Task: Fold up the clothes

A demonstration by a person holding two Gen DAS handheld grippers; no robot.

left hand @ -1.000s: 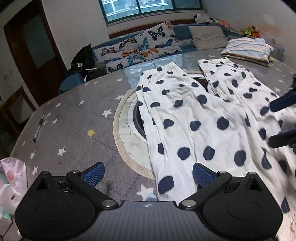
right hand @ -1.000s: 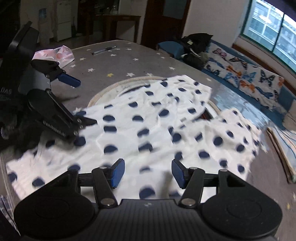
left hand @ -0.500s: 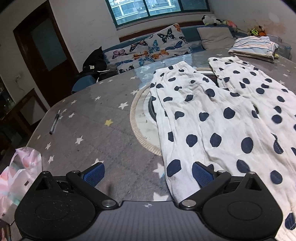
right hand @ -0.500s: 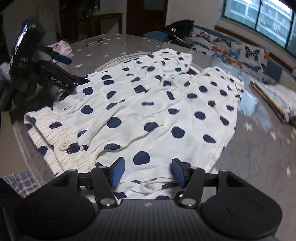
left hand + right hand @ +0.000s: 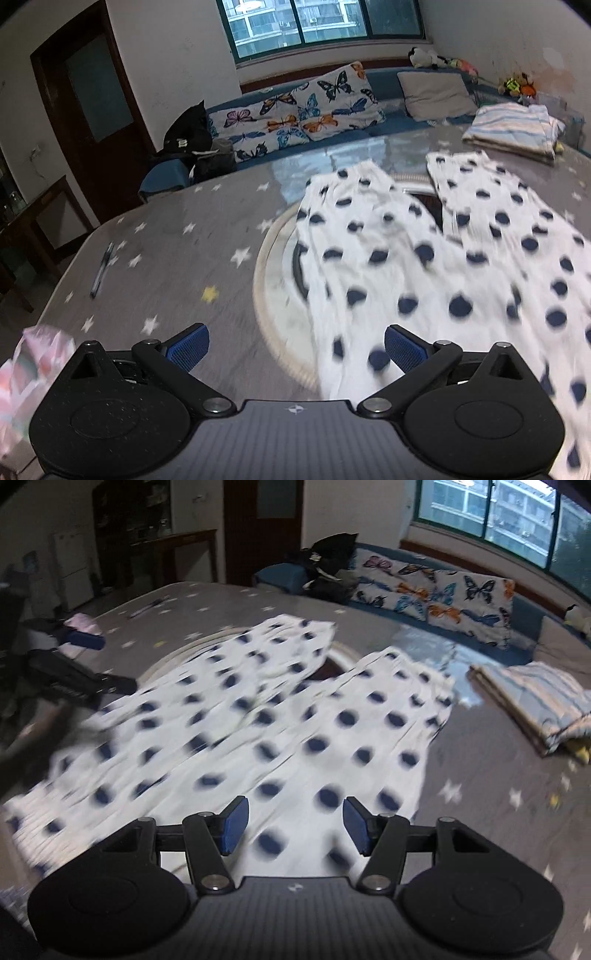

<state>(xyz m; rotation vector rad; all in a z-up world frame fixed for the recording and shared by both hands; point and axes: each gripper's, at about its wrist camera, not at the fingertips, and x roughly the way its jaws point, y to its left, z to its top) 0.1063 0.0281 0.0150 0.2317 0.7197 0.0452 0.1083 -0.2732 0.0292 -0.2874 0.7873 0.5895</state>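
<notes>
White trousers with dark blue dots (image 5: 424, 266) lie spread flat on the grey star-patterned table (image 5: 177, 266), both legs pointing away toward the window. My left gripper (image 5: 295, 349) is open, hovering above the trousers' near left edge with nothing between its blue pads. In the right wrist view the trousers (image 5: 258, 738) fill the middle; my right gripper (image 5: 295, 825) is open above the cloth, empty. The left gripper (image 5: 85, 664) shows there at the far left, over the waistband end. Both views are motion-blurred.
A folded striped garment (image 5: 513, 129) lies at the table's far right, also visible as folded cloth (image 5: 535, 705). A pen (image 5: 101, 269) and a pink bag (image 5: 33, 365) sit at the left. A butterfly-print cushion (image 5: 306, 114) lines the couch behind. A round inset ring (image 5: 266, 280) marks the table centre.
Both grippers have lifted and pulled back from the trousers, tilting up so more of the room shows. The trousers stay flat. Both grippers remain open.
</notes>
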